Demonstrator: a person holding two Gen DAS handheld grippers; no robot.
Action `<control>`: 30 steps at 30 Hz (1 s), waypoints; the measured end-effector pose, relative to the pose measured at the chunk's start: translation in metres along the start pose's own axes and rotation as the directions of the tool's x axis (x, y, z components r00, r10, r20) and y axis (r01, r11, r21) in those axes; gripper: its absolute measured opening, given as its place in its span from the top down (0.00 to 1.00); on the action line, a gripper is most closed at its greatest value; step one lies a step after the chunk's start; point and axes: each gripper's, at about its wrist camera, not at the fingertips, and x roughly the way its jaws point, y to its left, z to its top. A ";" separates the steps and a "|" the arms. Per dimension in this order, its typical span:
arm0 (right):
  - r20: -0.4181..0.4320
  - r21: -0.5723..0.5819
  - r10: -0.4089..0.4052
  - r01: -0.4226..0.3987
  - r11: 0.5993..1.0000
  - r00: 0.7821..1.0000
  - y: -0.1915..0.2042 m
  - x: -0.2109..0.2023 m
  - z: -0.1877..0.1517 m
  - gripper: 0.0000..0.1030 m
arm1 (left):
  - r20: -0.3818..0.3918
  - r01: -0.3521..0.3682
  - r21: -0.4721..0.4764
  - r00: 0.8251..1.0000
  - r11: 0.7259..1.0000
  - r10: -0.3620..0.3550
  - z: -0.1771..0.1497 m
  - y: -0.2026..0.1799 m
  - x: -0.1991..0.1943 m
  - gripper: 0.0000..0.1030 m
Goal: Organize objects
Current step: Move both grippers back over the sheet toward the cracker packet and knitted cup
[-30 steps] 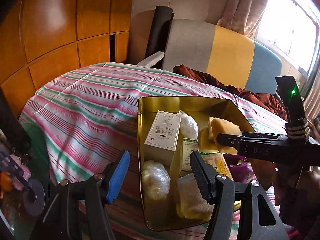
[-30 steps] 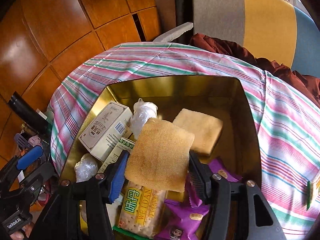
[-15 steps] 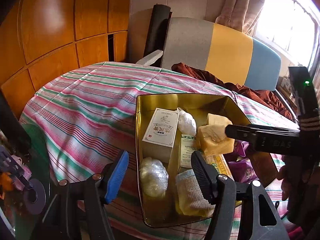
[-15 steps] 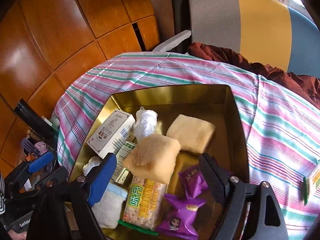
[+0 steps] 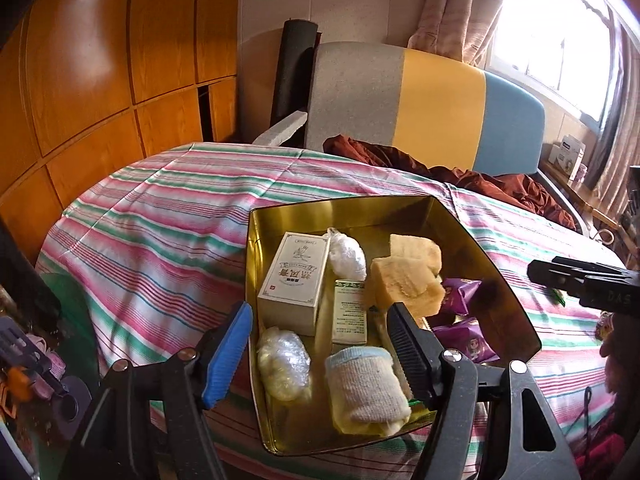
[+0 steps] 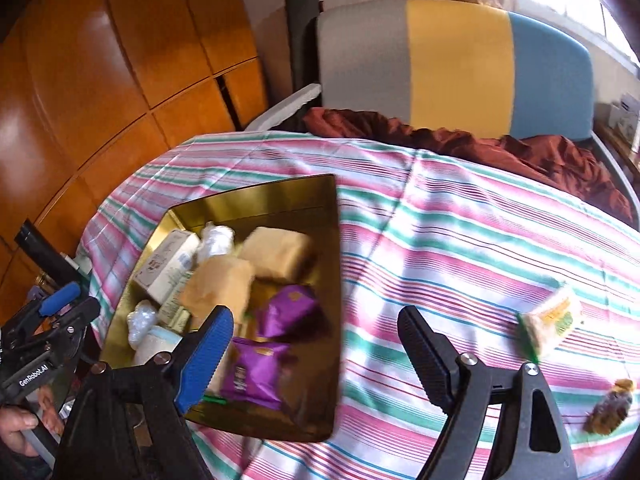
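Right gripper [image 6: 316,344]: my tongs stood wide apart, nothing between them, hanging over the pink, green and white striped cloth [image 6: 440,216] just past the right wall of the gold-coloured metal tray [image 6: 256,196]. The view from it was blurred.

Left gripper [image 5: 318,344]: tongs likewise apart and empty, hovering at the tray's near-left corner, above the clear plastic bundle [image 5: 283,360] and the rolled pale sock with its blue cuff [image 5: 366,384].

Inside the tray lay a white printed carton [image 5: 294,280], a knotted white plastic bag [image 5: 346,256], a small green-and-white box [image 5: 350,312], two tan sponge-like blocks [image 5: 408,280] and purple snack packets [image 6: 280,344].

Still loose on the cloth, well apart from the tray, lay a pale wrapped biscuit packet with green edging [image 6: 550,322] and a small brown, crinkled item [image 6: 610,408], too blurred to name.

The turning point, as I judged it: the biscuit packet lay forward and to the right of the right tongs, on the far side from the tray. Its long axis ran slantwise, from near-left up to far-right. The right hand was much the nearer; the left sat across the tray. The tongs would likely need to turn so as to close across the packet's short side.
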 end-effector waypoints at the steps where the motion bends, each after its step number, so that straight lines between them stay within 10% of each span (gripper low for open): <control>1: 0.005 0.012 -0.015 0.015 1.000 1.000 -0.008 -0.004 -0.001 0.17 | 0.002 0.004 0.006 1.000 1.000 -0.004 0.001 -0.003 -0.001 0.29; 17: 0.022 0.263 -0.320 0.303 0.916 0.947 -0.165 -0.069 -0.022 0.17 | -0.010 0.129 0.140 0.992 0.982 -0.129 0.014 -0.066 0.001 0.23; 24: 0.024 0.524 -0.471 0.390 0.757 0.882 -0.247 -0.104 -0.051 0.17 | -0.024 0.212 0.193 0.977 0.958 -0.211 0.025 -0.106 0.003 0.23; 30: -0.003 0.761 -0.471 0.307 0.571 0.882 -0.297 -0.123 -0.088 0.17 | -0.048 0.288 0.285 0.957 0.914 -0.287 0.032 -0.160 0.007 0.22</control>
